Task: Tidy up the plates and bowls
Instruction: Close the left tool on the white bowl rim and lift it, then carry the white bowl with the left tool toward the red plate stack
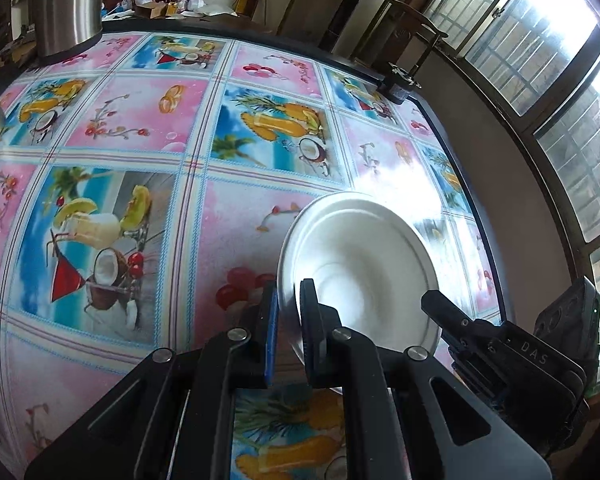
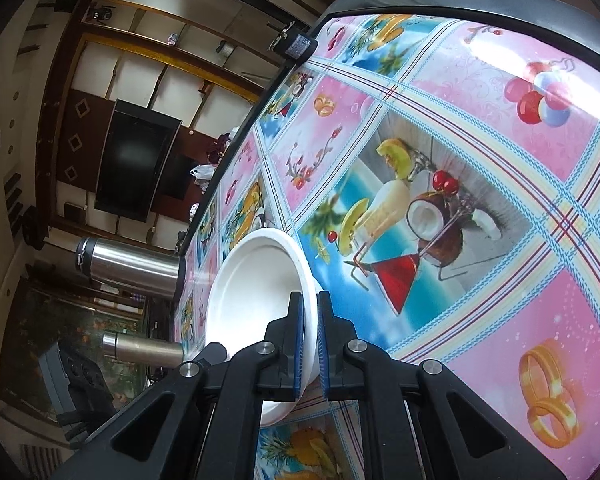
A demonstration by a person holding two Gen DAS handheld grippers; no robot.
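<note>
Your left hand-held gripper (image 1: 288,312) clenches one bowl (image 1: 364,264); your right hand-held gripper (image 2: 310,320) clenches another bowl (image 2: 256,296); flasks (image 2: 132,266) stand at nine o'clock on the tabletop (image 2: 480,160).

The tablecloth (image 1: 148,128) is a grid of pink and sky-blue squares split by striped bands of pale blue, white and dark red. Pink squares carry red cherries and gold rings; blue ones show yellow fruit, brown coconuts and a red triangle. The bowl (image 1: 360,264) is plain white. Both grippers (image 1: 288,320) (image 2: 310,324) are black with blue pads (image 2: 299,328). The 2 flasks (image 2: 132,266) are silver steel.
</note>
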